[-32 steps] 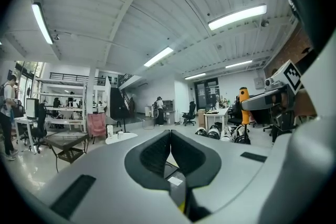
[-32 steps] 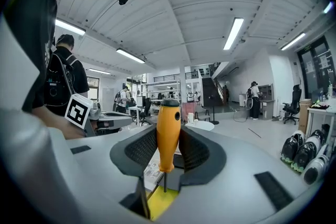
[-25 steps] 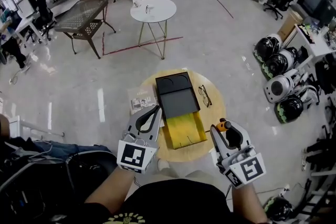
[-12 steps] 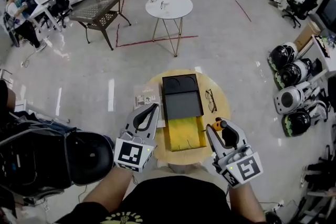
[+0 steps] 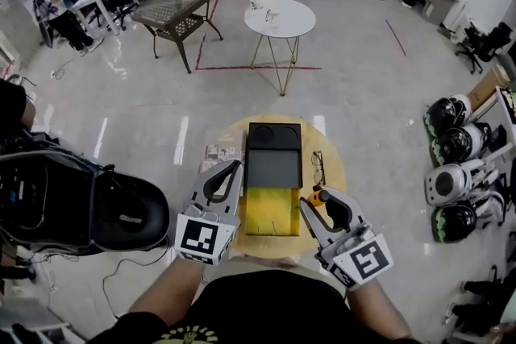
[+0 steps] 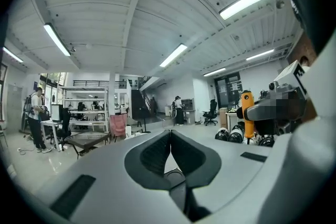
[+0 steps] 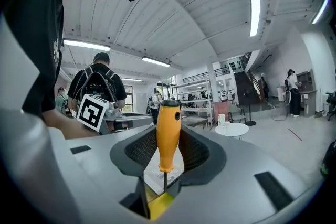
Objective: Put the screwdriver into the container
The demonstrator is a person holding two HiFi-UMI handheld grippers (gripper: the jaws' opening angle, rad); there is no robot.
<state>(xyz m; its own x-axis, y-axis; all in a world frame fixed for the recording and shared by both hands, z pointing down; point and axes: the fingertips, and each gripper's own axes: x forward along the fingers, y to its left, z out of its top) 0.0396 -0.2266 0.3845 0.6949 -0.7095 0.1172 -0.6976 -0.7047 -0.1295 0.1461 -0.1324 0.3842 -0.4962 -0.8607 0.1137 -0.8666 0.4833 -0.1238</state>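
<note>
My right gripper (image 5: 318, 202) is shut on an orange-handled screwdriver (image 5: 322, 194). It hovers just right of the yellow tray (image 5: 272, 213) that slides out of the black container (image 5: 273, 157) on the round wooden table (image 5: 332, 165). In the right gripper view the screwdriver (image 7: 168, 126) stands upright between the pads (image 7: 195, 153), shaft down over the yellow tray (image 7: 157, 208). My left gripper (image 5: 235, 166) is shut and empty at the tray's left edge. Its pads (image 6: 157, 153) meet in the left gripper view, where the screwdriver (image 6: 247, 113) shows at the right.
Spectacles (image 5: 316, 167) and a booklet (image 5: 219, 151) lie on the table beside the container. A black bag (image 5: 121, 213) sits at the left on the floor, helmets (image 5: 451, 142) at the right, and a white round table (image 5: 280, 18) stands beyond.
My right gripper has carried the screwdriver leftwards, closer to the yellow tray. The left gripper has kept beside the tray's left edge. The head view has swung, so the room has shifted.
</note>
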